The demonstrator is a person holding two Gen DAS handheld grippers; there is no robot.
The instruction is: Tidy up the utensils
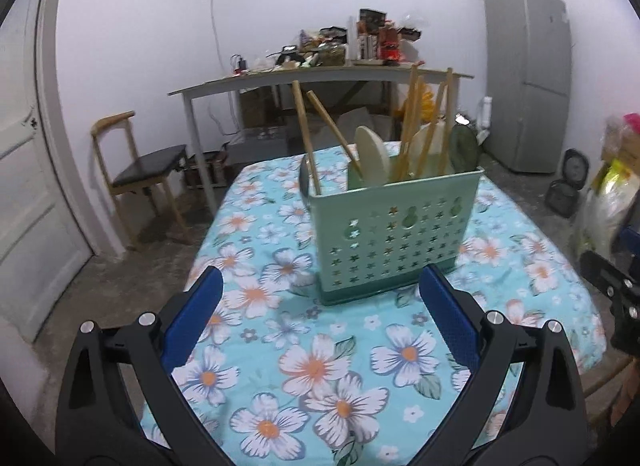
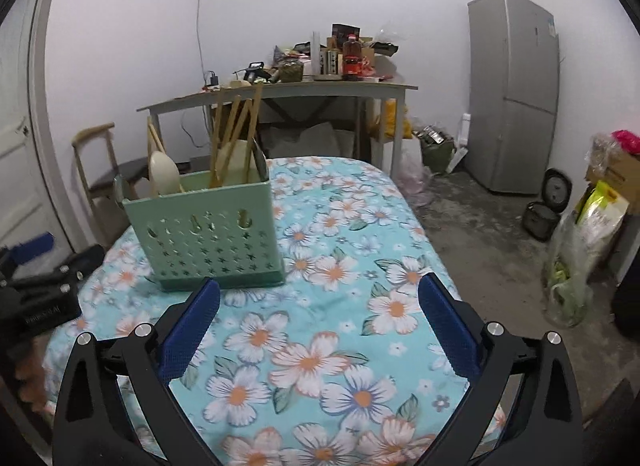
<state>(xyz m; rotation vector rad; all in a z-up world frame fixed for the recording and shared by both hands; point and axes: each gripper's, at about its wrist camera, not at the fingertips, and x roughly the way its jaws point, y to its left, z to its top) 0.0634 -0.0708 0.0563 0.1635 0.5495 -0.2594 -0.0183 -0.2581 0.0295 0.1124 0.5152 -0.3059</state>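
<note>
At the far left a white door [image 1: 28, 169] stands beside a wooden chair [image 1: 140, 173] with a dark seat. The left gripper [image 1: 320, 286] hovers over the desk [image 1: 256, 250], which is covered with a turquoise floral cloth; its blue fingers [image 1: 200, 318] are spread wide with nothing between them. Straight ahead of it, on the cloth, stands the green utensil holder [image 1: 396, 225], upright, its front wall pierced with star-shaped holes. Wooden chopsticks [image 1: 410, 121] lean out of its top in several directions, with pale spoons [image 1: 370, 157] among them. In the right wrist view the holder sits to the left of the right gripper [image 2: 320, 290], just beyond its left finger, and apart from it. That gripper's blue fingers [image 2: 448, 326] are likewise spread wide and empty above the bare cloth. Behind, a cluttered table [image 2: 280, 93] stands against the wall, and at the right a grey refrigerator [image 2: 516, 93] rises in the corner, with bags [image 2: 592, 225] on the floor nearby.
</note>
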